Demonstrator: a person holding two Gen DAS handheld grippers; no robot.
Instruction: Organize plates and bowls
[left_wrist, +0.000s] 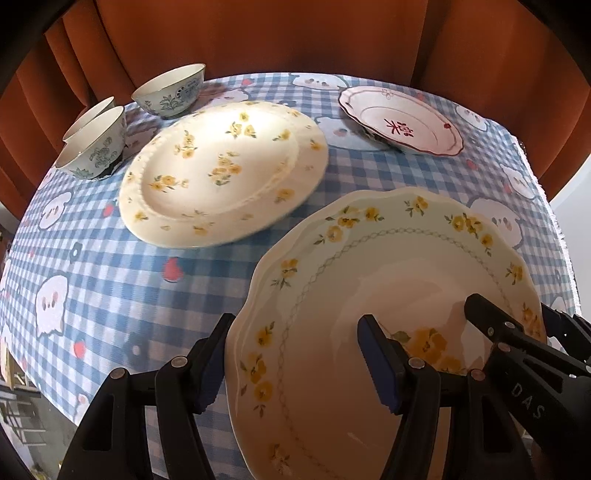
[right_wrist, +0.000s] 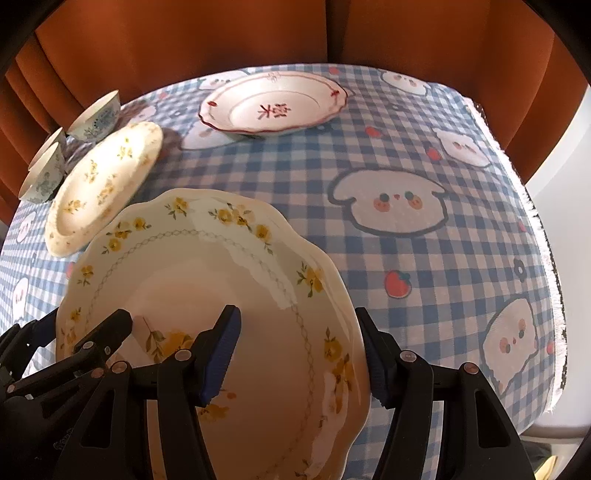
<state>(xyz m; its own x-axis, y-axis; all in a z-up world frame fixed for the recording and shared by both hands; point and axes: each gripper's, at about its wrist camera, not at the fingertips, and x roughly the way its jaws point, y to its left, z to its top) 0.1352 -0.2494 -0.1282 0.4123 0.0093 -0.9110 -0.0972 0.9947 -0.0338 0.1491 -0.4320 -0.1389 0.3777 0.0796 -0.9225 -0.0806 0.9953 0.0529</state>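
Observation:
A scalloped cream plate (left_wrist: 388, 266) with yellow flowers is held from both sides. My left gripper (left_wrist: 295, 321) straddles its left rim, one pad outside the edge and one on the inner face. In the right wrist view the same plate (right_wrist: 207, 280) has its right rim between the fingers of my right gripper (right_wrist: 298, 312). Each gripper shows in the other's view: the right gripper (left_wrist: 513, 310), the left gripper (right_wrist: 79, 325). A second rim edge shows under the plate on its right side. A round floral plate (left_wrist: 221, 173) lies behind it.
A pink plate with red characters (left_wrist: 402, 122) sits at the back right. Three patterned bowls stand at the back left, one (left_wrist: 170, 92) apart and two (left_wrist: 96, 147) close together. The blue checked tablecloth (right_wrist: 443, 288) ends at a fringed right edge (right_wrist: 554, 295). An orange curtain hangs behind.

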